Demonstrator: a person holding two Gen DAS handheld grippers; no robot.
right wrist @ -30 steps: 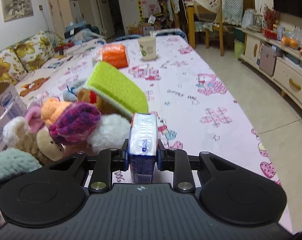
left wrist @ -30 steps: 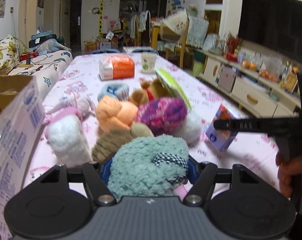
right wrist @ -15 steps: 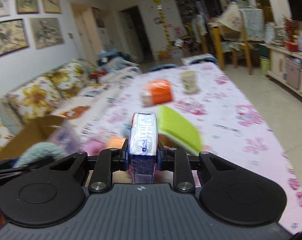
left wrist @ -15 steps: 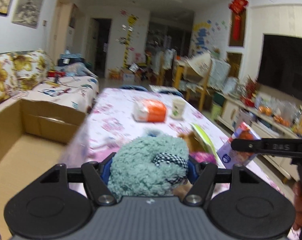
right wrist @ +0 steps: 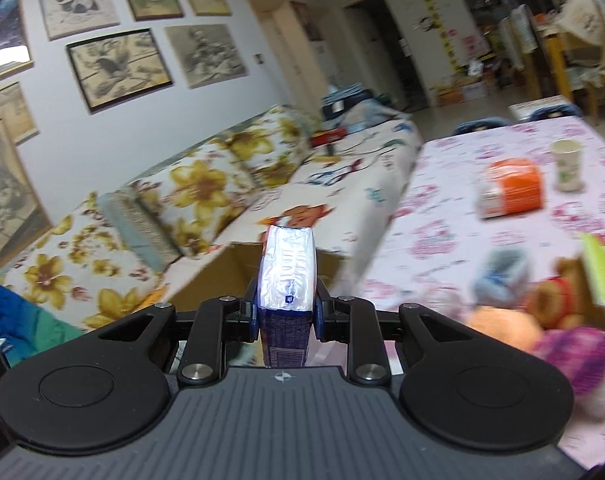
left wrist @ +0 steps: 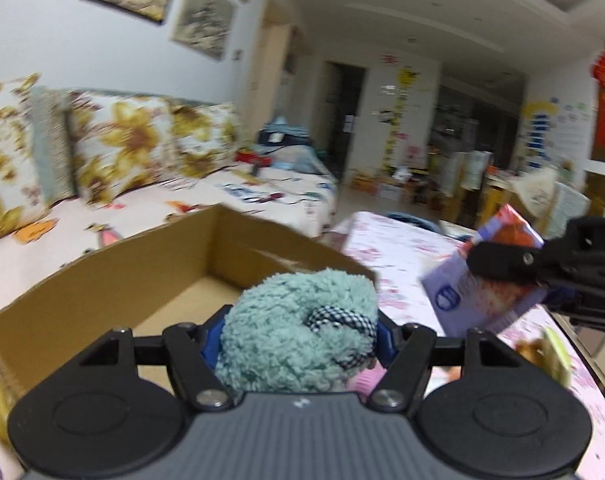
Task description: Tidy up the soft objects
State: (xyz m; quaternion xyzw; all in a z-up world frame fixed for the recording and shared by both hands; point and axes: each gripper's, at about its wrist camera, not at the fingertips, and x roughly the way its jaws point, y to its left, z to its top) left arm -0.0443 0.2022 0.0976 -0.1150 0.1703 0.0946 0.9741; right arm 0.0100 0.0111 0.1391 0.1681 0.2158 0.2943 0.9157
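My left gripper [left wrist: 298, 332] is shut on a fluffy teal plush [left wrist: 298, 332] with a checked ribbon, held over the near edge of an open cardboard box [left wrist: 102, 280]. My right gripper [right wrist: 286, 308] is shut on a purple-and-white tissue pack [right wrist: 288, 276]. That pack [left wrist: 486, 280] also shows at the right of the left wrist view, held in the air above the table. The box [right wrist: 222, 276] lies just beyond the pack in the right wrist view. A pile of soft toys [right wrist: 542, 312] lies on the pink tablecloth at the right.
A floral sofa [left wrist: 102, 152] runs along the wall behind the box. On the table [right wrist: 482, 248] sit an orange-and-white pack [right wrist: 510, 194], a paper cup [right wrist: 568, 164] and a green sponge [right wrist: 602, 272]. Chairs and shelves crowd the far room.
Both grippers rose and swung left from the toy pile toward the cardboard box, each keeping its load. The box's inside now fills the left wrist view's lower left.
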